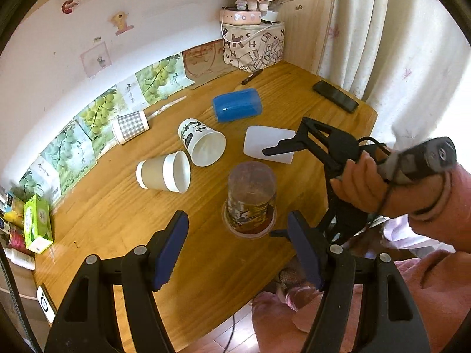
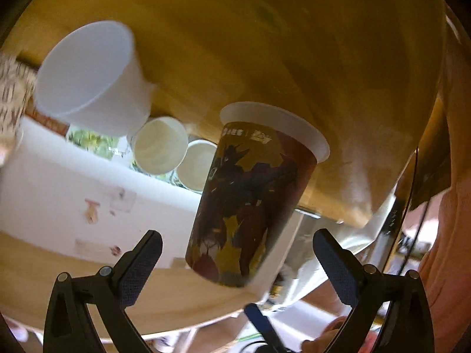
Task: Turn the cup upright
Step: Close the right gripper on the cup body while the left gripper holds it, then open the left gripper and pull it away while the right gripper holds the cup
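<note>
A brown and yellow printed cup (image 1: 250,200) stands rim down on the wooden table (image 1: 117,214). My left gripper (image 1: 238,235) is open just in front of it, one finger on each side, not touching. My right gripper (image 1: 273,191) is rolled over, open, around the same cup from the right. In the upside-down right wrist view the printed cup (image 2: 250,194) sits between the open fingers of the right gripper (image 2: 238,253), its white rim against the table.
Several other cups lie on their sides: a beige-banded one (image 1: 164,175), a panda one (image 1: 203,142), a checked one (image 1: 129,126) and a white one (image 1: 269,144). A blue box (image 1: 237,104), a pen (image 1: 251,76) and a phone (image 1: 335,95) lie further back.
</note>
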Action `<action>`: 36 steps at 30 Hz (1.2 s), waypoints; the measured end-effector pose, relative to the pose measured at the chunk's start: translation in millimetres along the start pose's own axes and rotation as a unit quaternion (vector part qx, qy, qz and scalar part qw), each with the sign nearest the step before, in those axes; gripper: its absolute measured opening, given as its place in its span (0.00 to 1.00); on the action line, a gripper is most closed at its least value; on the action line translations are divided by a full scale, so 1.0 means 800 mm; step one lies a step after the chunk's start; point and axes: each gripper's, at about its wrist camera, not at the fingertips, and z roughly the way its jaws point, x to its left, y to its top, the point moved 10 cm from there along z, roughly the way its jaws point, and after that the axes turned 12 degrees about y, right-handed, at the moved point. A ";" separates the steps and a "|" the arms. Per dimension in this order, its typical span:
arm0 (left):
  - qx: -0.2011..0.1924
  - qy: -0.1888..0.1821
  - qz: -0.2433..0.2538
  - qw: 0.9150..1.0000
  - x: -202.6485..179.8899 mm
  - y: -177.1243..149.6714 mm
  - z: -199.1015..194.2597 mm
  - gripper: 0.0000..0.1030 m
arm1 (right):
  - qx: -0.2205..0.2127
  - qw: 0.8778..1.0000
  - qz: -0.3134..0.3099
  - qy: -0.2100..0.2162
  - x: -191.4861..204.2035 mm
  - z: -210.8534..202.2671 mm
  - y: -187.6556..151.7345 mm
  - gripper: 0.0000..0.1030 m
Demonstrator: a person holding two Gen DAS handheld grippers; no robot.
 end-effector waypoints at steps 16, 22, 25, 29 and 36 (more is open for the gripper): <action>0.029 0.006 -0.013 0.999 0.024 -0.019 0.011 0.71 | -0.035 0.996 0.035 0.074 -0.007 0.008 0.030 0.72; 0.033 0.011 -0.026 0.999 0.019 -0.025 0.006 0.71 | -0.018 0.998 -0.002 0.062 -0.005 -0.004 0.022 0.70; 0.034 0.014 -0.039 0.999 0.016 -0.028 0.002 0.71 | -0.005 0.998 -0.035 0.045 0.003 -0.008 0.014 0.69; 0.033 0.023 -0.061 0.997 0.014 -0.031 -0.003 0.71 | 0.011 0.992 -0.124 0.006 0.022 -0.013 -0.003 0.67; 0.029 0.033 -0.123 0.991 0.013 -0.040 -0.015 0.71 | 0.010 0.957 -0.283 -0.059 0.049 -0.027 -0.022 0.66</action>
